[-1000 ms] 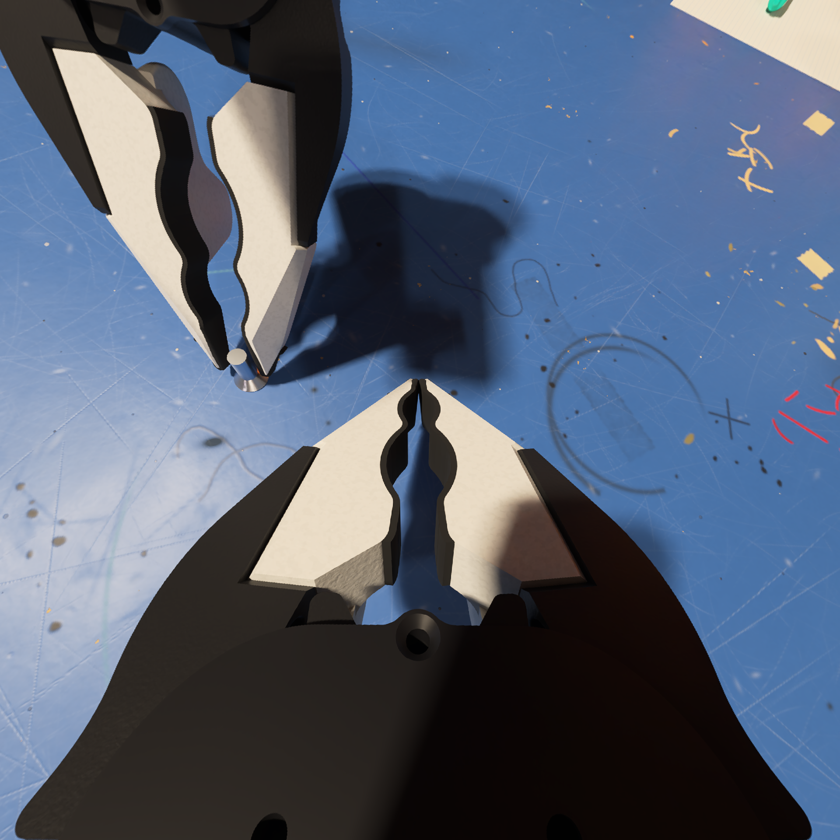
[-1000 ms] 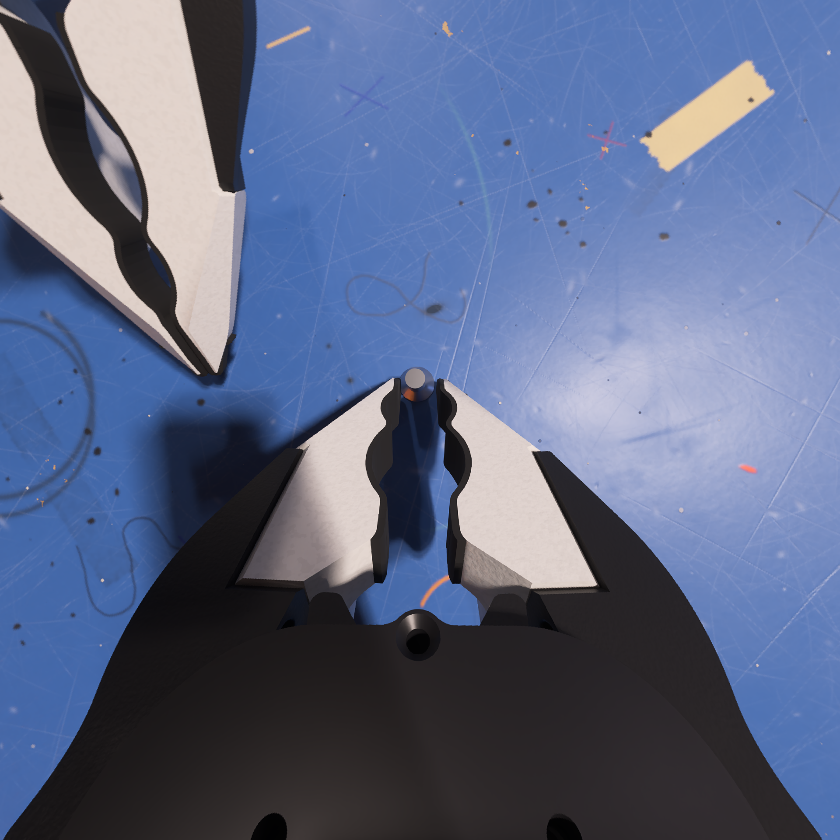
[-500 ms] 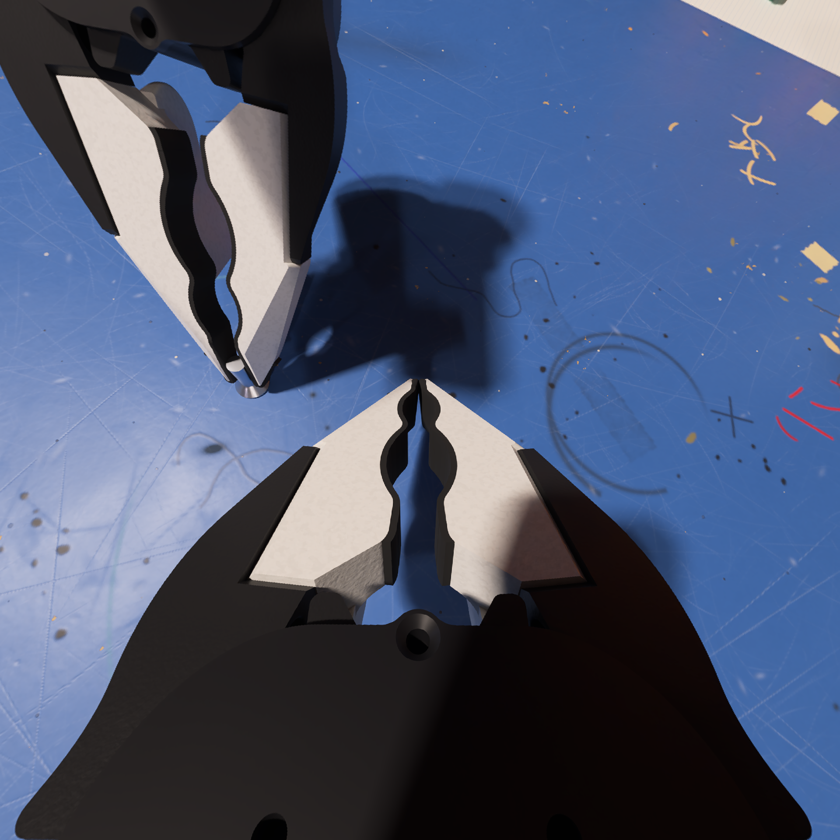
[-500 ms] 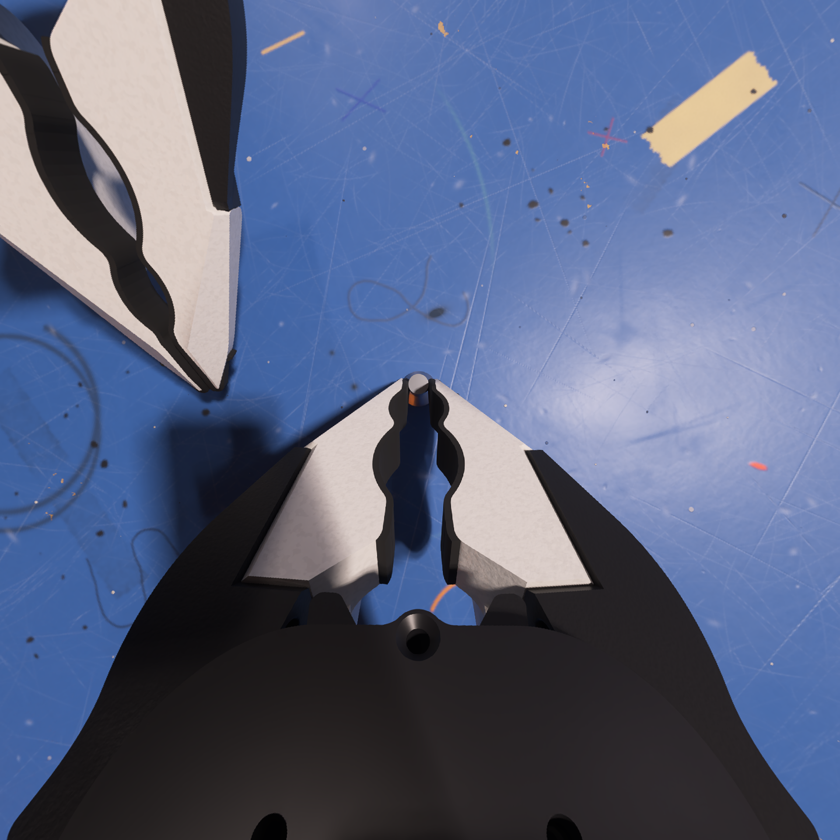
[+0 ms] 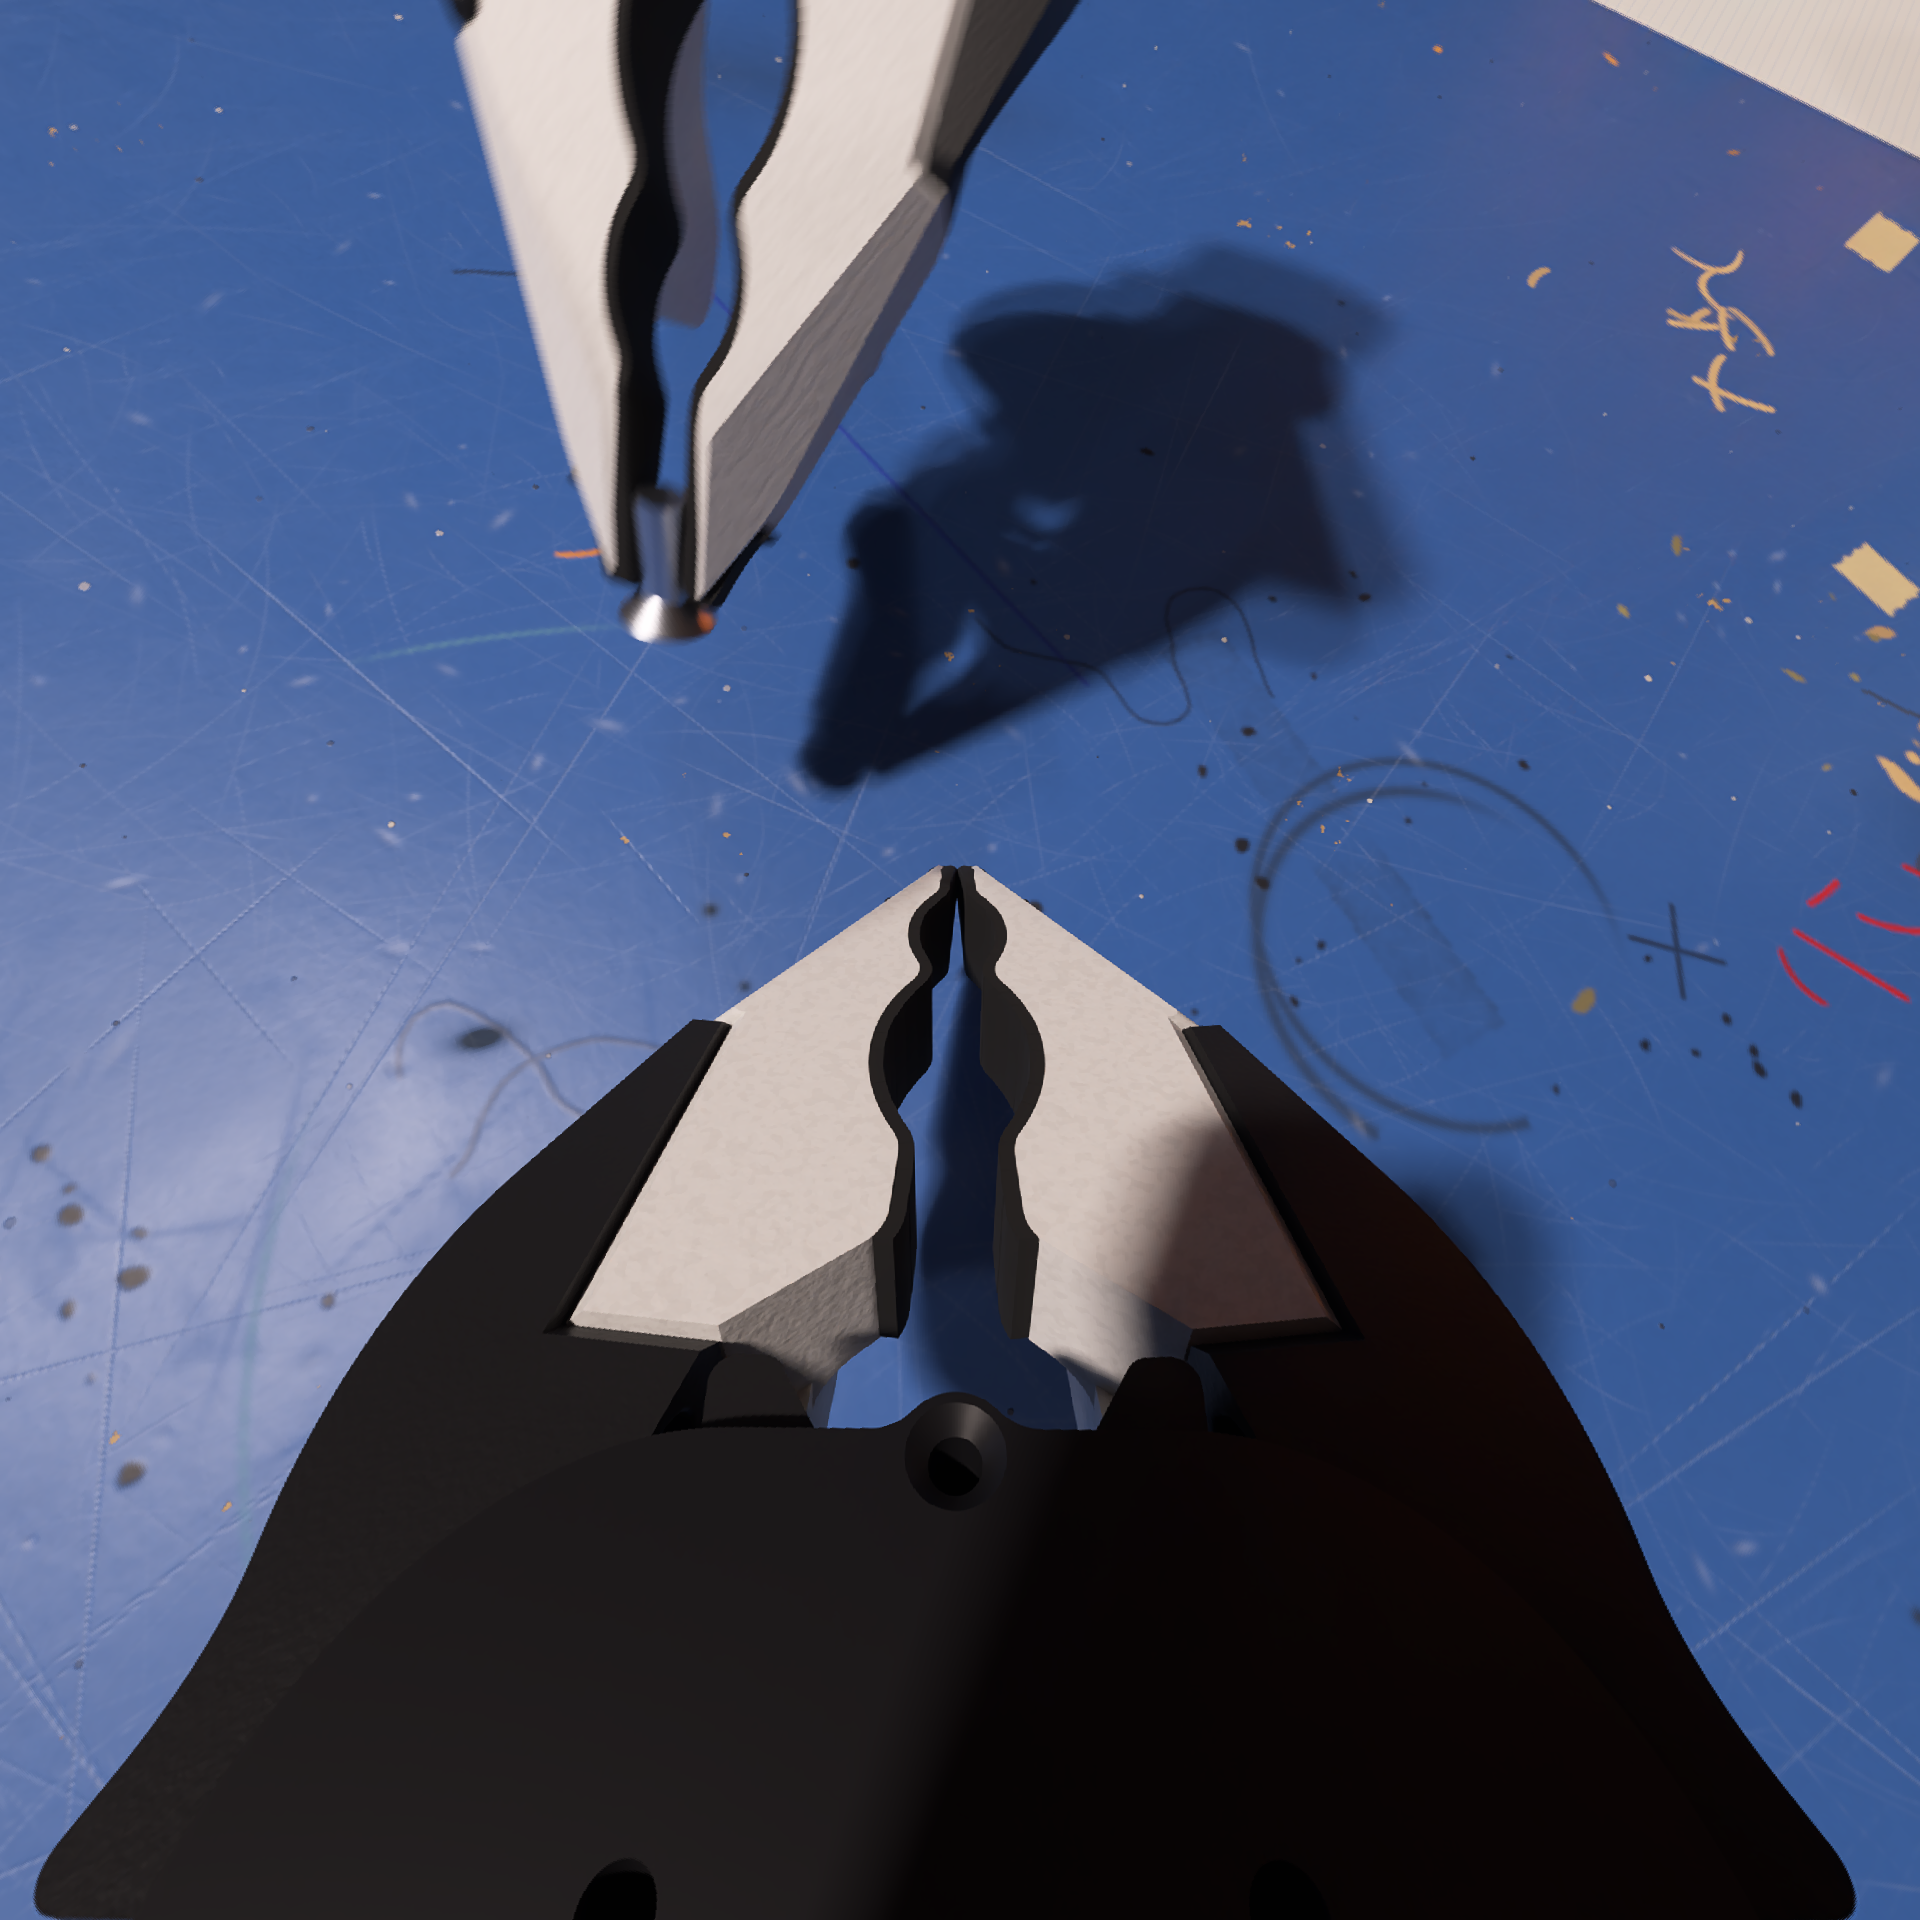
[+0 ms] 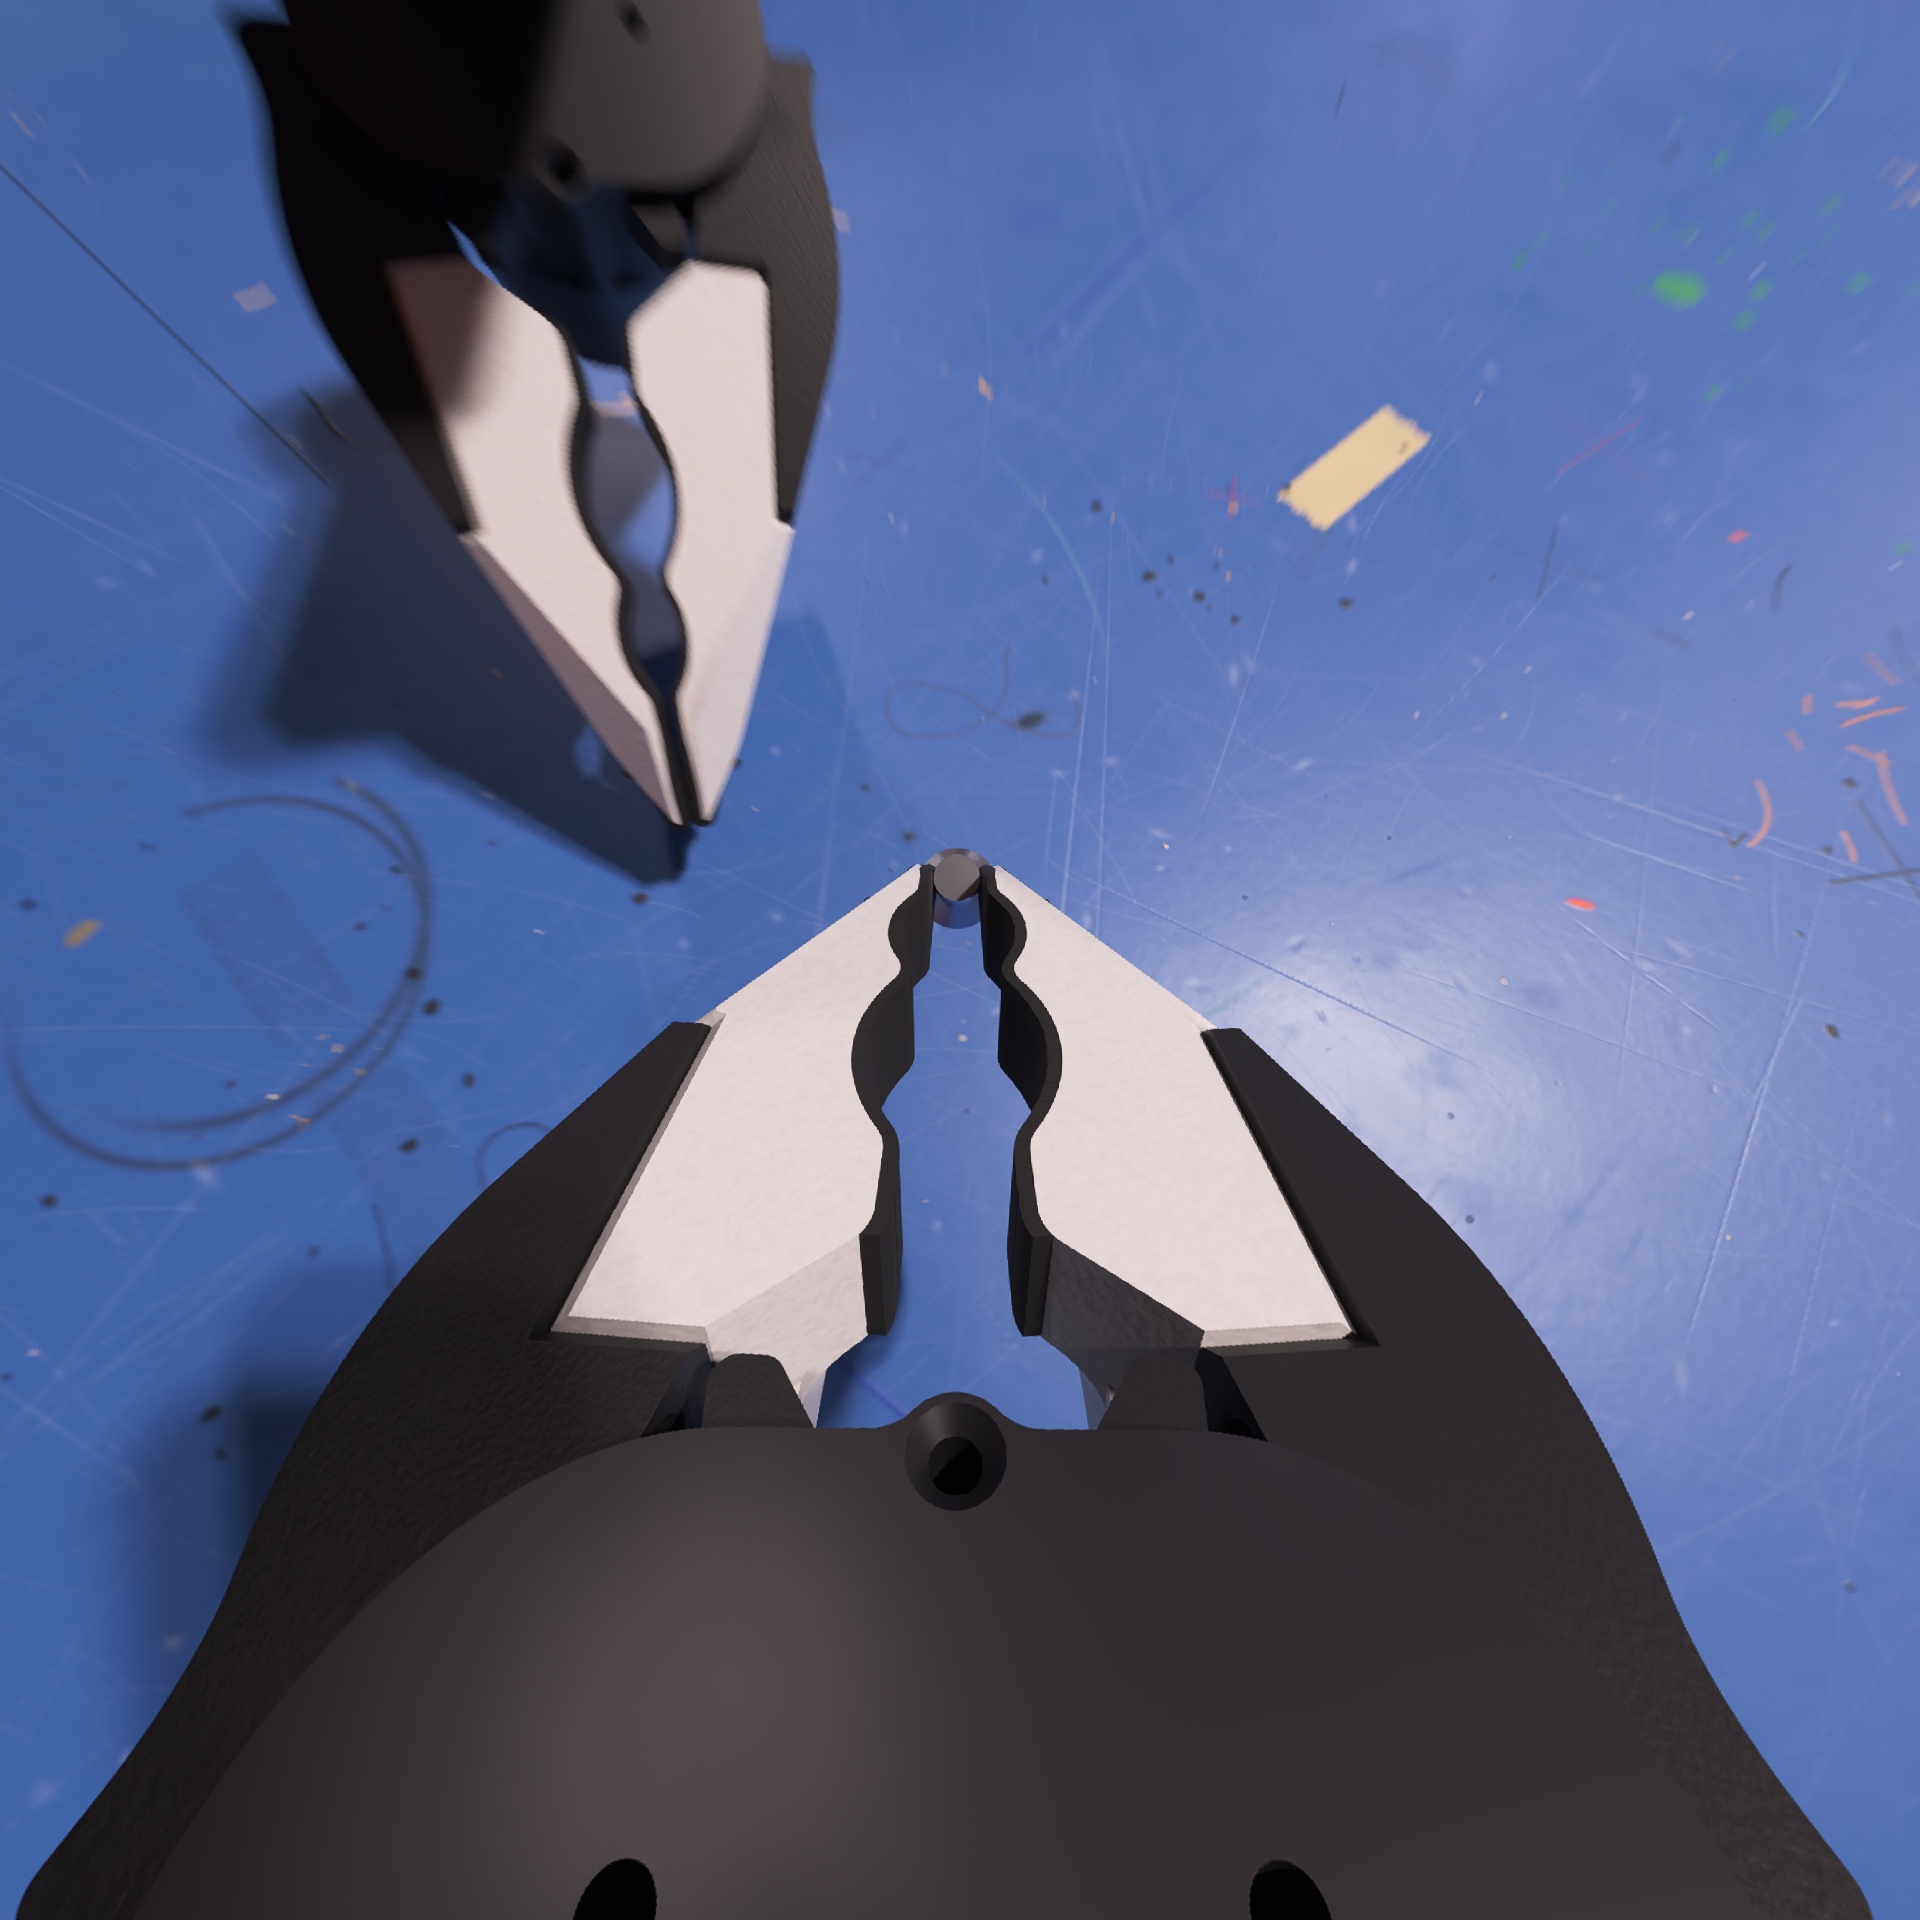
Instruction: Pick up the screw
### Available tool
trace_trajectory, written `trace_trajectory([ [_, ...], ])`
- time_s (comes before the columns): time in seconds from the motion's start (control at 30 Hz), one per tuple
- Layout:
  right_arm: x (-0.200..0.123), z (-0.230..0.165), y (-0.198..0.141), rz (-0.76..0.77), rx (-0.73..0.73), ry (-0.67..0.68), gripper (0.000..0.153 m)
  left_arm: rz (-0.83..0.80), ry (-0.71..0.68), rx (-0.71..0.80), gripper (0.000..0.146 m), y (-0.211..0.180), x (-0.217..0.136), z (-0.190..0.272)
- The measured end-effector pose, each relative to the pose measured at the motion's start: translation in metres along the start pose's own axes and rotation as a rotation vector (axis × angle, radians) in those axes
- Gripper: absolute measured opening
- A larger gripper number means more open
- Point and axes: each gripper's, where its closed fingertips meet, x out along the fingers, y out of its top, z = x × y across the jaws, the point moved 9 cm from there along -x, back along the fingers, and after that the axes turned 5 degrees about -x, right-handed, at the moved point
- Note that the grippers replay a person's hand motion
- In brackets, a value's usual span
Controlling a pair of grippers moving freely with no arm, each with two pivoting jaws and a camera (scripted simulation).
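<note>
Left gripper [image 5: 956, 873]: black moulded body, two white wedge-shaped fingers [image 5: 821, 1122] with wavy black inner edges. Tips pressed together, nothing between them; a gap remains only at the wider scallops nearer the body. Seen from the right wrist view [image 6: 691, 816], it points steeply downward, tips low over the surface.

Right gripper [image 6: 956, 883]: same build. Fingertips clamped on a small grey metal screw [image 6: 956, 878], its shank upright between them, head below [image 5: 665, 613]. Fingers slightly parted by the screw's width.
</note>
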Motion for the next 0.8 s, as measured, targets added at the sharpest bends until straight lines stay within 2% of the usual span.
trace_trajectory([
  [0.13, -0.022, -0.024, -0.003, 0.221, 0.000, -0.029, 0.008, -0.006, -0.001, 0.007, 0.000, 0.001, 0.001, 0.000],
  [0.23, -0.024, -0.041, -0.007, 0.291, -0.041, -0.026, 0.008, -0.007, -0.003, 0.008, 0.000, 0.002, 0.002, 0.000],
  [0.4, -0.013, -0.057, -0.010, 0.281, -0.123, -0.040, 0.008, -0.007, -0.008, 0.007, 0.000, 0.002, 0.003, 0.000],
  [0.8, 0.010, -0.056, -0.014, 0.180, -0.189, -0.032, 0.008, -0.010, -0.003, 0.014, 0.000, 0.003, 0.004, 0.002],
])
